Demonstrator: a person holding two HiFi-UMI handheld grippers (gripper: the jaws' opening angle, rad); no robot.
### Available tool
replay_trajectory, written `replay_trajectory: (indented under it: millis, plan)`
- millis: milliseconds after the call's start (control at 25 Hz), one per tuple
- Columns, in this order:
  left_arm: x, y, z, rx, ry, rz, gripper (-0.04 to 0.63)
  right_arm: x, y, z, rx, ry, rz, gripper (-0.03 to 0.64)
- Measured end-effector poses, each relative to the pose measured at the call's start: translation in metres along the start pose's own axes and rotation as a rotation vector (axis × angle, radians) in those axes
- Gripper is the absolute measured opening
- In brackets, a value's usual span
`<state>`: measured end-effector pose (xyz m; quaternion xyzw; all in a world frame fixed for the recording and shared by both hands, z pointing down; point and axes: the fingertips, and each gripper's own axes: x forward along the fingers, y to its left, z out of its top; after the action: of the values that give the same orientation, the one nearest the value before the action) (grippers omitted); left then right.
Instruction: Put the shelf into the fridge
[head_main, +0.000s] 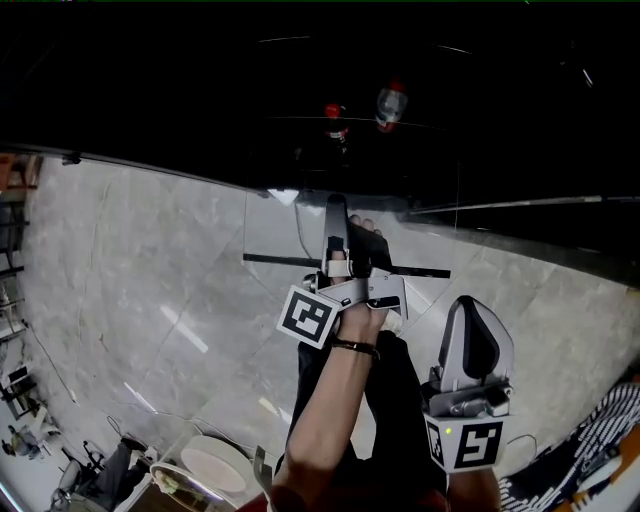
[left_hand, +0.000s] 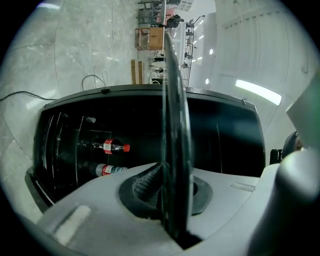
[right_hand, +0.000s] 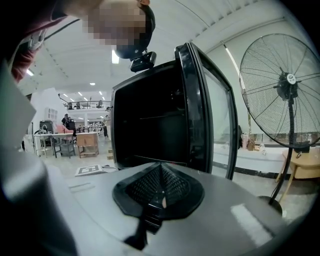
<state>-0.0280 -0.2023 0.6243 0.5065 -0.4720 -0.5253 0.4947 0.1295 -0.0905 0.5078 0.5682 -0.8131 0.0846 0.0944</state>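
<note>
Head view: fridge (head_main: 300, 80) fills the top, dark and open, bottles (head_main: 390, 105) inside. Glass shelf (head_main: 285, 261) held flat at its mouth, long axis running across the opening, far edge toward the interior. Left gripper (head_main: 336, 215) leads, fingers (left_hand: 145, 182) pinched tight on the shelf's near edge. Right gripper (head_main: 470, 345) hangs back beside it, fingers (right_hand: 150, 187) closed on nothing. Judgement: a straight push ahead, left hand only.

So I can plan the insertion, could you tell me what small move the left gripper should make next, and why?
Probably ease the left gripper forward: it is shut on the shelf, which mostly hangs over the floor before the open fridge.
</note>
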Motion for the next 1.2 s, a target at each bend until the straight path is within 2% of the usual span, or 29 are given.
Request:
replay_trajectory:
  millis: [440, 960, 1200]
  plan:
    - [0.048, 0.010, -0.003, 0.005, -0.015, -0.008, 0.020, 0.025, -0.003, -0.003, -0.031, -0.014, -0.003, 0.002]
    - [0.090, 0.005, -0.008, 0.020, 0.013, -0.011, 0.020, 0.033, 0.004, 0.001, -0.046, -0.037, -0.007, 0.002]
    - [0.112, 0.020, -0.007, 0.050, 0.022, 0.069, 0.020, 0.037, 0.008, 0.002, -0.049, -0.037, -0.005, 0.002]
